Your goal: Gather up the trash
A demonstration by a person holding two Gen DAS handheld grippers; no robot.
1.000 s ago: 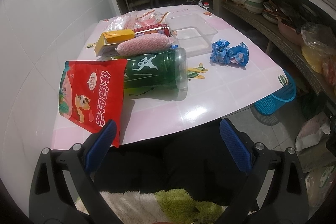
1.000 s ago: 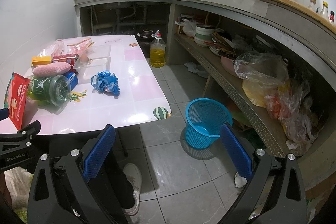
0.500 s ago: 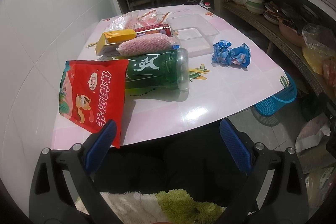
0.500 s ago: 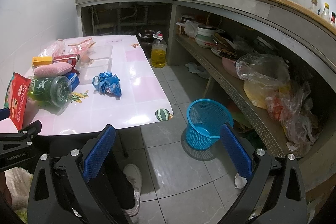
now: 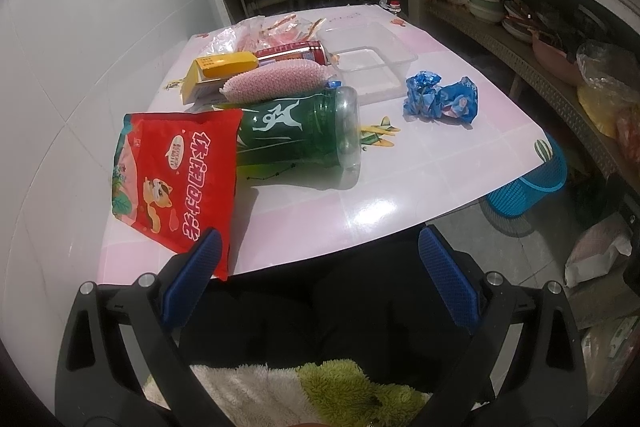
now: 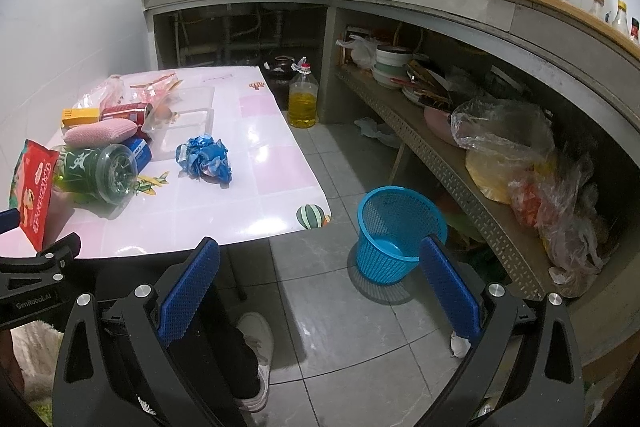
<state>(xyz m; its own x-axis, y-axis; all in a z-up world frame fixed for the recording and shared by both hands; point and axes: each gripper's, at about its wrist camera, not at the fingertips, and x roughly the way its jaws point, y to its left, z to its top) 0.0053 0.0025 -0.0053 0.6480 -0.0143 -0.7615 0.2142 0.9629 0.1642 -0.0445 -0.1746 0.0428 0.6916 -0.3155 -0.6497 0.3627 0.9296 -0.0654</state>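
Left wrist view: low, near table's (image 5: 400, 195) front edge, facing across it. Right wrist view: farther right, facing floor; both share the table (image 6: 256, 187).

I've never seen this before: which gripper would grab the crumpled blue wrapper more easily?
Probably the right gripper: open, empty, nearer the crumpled blue wrapper and the blue basket. The left gripper faces the red bag.

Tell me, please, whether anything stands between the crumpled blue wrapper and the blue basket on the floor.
Nothing visible does. The crumpled blue wrapper lies alone on the table near its right edge, and the blue basket stands open on the floor just past the table's corner.
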